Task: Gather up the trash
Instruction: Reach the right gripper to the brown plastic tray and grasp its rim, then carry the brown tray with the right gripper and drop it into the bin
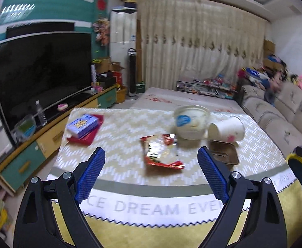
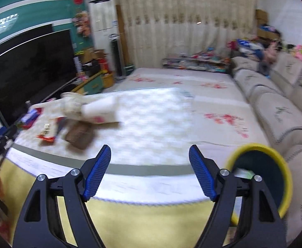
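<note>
The left gripper (image 1: 152, 163) hovers over the worktop (image 1: 117, 128), fingers wide apart and empty, aimed at the red snack wrapper (image 1: 161, 153) lying flat. The right gripper (image 2: 149, 163), fingers also apart, sits near the yellow-rimmed bin (image 2: 260, 175). Best to lower onto a crinkled wrapper edge, avoiding the 2 cups (image 1: 226, 131) and brown tray (image 1: 223, 153) behind.

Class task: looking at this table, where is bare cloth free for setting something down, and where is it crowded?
Free: the near strip between the red snack wrapper and the lettered cloth border. Crowded: far right, where bowl, tipped paper cup and brown tray cluster.
</note>
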`<state>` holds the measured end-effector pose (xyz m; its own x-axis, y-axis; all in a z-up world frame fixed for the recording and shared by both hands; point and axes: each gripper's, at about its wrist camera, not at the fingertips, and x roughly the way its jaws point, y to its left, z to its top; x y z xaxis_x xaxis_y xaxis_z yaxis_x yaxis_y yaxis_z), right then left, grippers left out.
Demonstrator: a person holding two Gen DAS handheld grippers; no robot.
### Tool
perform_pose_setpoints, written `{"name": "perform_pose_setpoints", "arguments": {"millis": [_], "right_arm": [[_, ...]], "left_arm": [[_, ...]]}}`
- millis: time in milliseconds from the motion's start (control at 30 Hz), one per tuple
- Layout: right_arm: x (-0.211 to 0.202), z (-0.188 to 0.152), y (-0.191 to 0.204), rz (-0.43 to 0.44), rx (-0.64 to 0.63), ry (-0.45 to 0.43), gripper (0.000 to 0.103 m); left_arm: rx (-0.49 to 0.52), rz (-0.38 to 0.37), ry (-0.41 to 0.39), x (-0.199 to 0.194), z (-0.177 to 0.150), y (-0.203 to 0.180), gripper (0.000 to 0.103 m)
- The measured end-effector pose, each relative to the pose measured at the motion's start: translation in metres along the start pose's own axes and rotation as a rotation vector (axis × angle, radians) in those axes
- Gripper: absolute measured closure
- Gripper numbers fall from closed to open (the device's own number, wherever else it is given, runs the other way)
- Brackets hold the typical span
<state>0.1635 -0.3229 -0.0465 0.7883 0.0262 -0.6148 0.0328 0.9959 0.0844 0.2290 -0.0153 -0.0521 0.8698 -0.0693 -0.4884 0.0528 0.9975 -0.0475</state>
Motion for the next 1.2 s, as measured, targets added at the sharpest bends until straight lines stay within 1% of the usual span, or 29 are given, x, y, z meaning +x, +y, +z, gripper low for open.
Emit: {"name": "perform_pose_setpoints", "arguments": {"millis": [67, 133, 200, 300, 333, 400, 467, 567, 633, 700, 733, 800, 833, 933, 1067, 1200], "right_arm": [[0.017, 0.006, 0.026, 0.011, -0.019, 0.014, 0.03], [0.033, 0.011, 0.045, 0.023, -0.025, 0.035, 0.035], [0.05, 0.017, 0.059, 0.02, -0.018, 0.06, 0.046], [0.073, 0.02, 0.073, 0.007, -0.011, 0.096, 0.051], [0.081, 0.021, 0.076, 0.0, -0.005, 0.113, 0.052], [0.094, 0.023, 0.08, 0.004, 0.021, 0.144, 0.059], [0.102, 0.021, 0.081, -0.003, 0.035, 0.163, 0.06], [0.121, 0.018, 0.086, -0.01, 0.071, 0.212, 0.066], [0.128, 0.015, 0.086, -0.01, 0.088, 0.231, 0.071], [0.133, 0.012, 0.088, -0.015, 0.097, 0.243, 0.078], [0.133, 0.011, 0.088, -0.018, 0.096, 0.236, 0.079], [0.134, 0.01, 0.089, 0.008, 0.098, 0.242, 0.096], [0.134, 0.01, 0.088, 0.016, 0.105, 0.242, 0.098], [0.119, 0.013, 0.084, 0.028, 0.108, 0.202, 0.099], [0.09, 0.016, 0.073, 0.05, 0.116, 0.152, 0.099], [0.053, 0.012, 0.052, 0.036, 0.121, 0.092, 0.099]], "left_arm": [[-0.016, 0.013, -0.001, 0.002, -0.001, 0.007, 0.013], [-0.024, 0.023, -0.007, 0.001, -0.003, 0.008, 0.013], [-0.022, 0.013, -0.003, -0.002, -0.006, 0.007, 0.013], [0.0, 0.006, 0.017, 0.0, -0.01, -0.002, 0.012], [0.004, 0.003, 0.02, 0.0, -0.01, -0.005, 0.012], [0.003, -0.002, 0.018, -0.002, -0.011, -0.007, 0.012], [-0.003, 0.001, 0.017, -0.002, -0.011, -0.006, 0.012], [-0.023, -0.004, 0.03, 0.001, -0.012, -0.004, 0.012], [-0.031, -0.005, 0.04, 0.003, -0.014, -0.003, 0.012], [-0.032, -0.007, 0.043, 0.003, -0.015, -0.004, 0.012], [-0.03, -0.007, 0.042, 0.003, -0.015, -0.005, 0.012], [-0.023, -0.005, 0.044, 0.004, -0.016, -0.006, 0.012], [-0.02, -0.005, 0.046, 0.005, -0.016, -0.007, 0.012], [-0.014, -0.004, 0.051, 0.007, -0.017, -0.009, 0.012], [-0.011, -0.003, 0.053, 0.008, -0.018, -0.01, 0.012], [-0.004, -0.002, 0.053, 0.01, -0.019, -0.011, 0.012]]}}
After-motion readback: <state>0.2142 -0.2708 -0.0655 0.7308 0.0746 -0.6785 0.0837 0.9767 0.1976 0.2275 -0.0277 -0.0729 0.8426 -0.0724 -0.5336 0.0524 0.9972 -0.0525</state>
